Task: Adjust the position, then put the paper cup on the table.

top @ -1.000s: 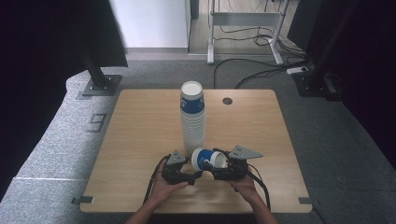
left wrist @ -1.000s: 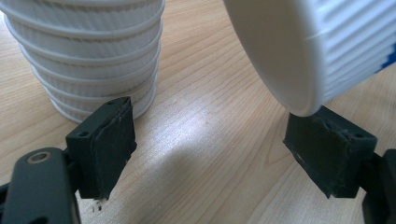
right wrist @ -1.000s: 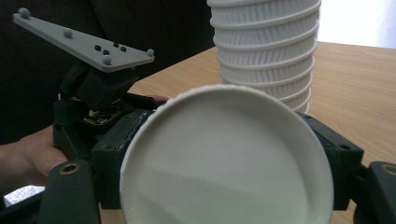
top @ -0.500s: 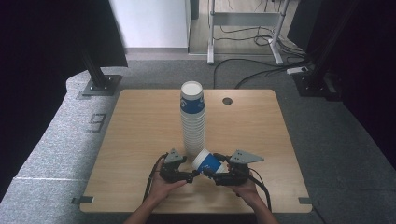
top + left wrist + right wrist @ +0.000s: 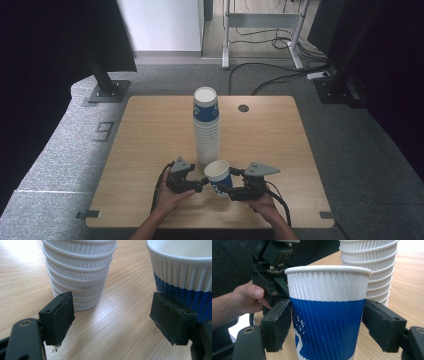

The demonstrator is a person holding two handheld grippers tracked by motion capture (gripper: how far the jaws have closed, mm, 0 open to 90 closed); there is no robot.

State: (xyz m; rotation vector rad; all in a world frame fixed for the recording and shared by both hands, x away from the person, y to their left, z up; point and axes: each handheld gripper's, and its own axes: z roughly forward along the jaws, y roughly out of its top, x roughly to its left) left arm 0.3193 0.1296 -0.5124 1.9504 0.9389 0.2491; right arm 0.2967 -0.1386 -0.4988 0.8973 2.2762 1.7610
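A tall stack of white and blue ribbed paper cups (image 5: pixel 206 125) stands mid-table; its lower rims appear in the left gripper view (image 5: pixel 80 277) and behind the single cup in the right gripper view (image 5: pixel 372 262). A single paper cup (image 5: pixel 218 176) stands upright near the front edge. My right gripper (image 5: pixel 226 191) is shut on it, with both pads pressed on its blue band (image 5: pixel 327 290). My left gripper (image 5: pixel 201 186) is just left of the cup, open with nothing between its jaws (image 5: pixel 112 315); the cup (image 5: pixel 180 270) sits beyond its right jaw.
The wooden table (image 5: pixel 150 135) has a round cable hole (image 5: pixel 243 108) at the back right. Dark stands and cables lie on the grey floor beyond. A hand (image 5: pixel 247 297) holds the left gripper body close behind the cup.
The single cup was tilted between the two grippers; it now stands upright in the right gripper's jaws. Both hands have shifted slightly toward the front edge.
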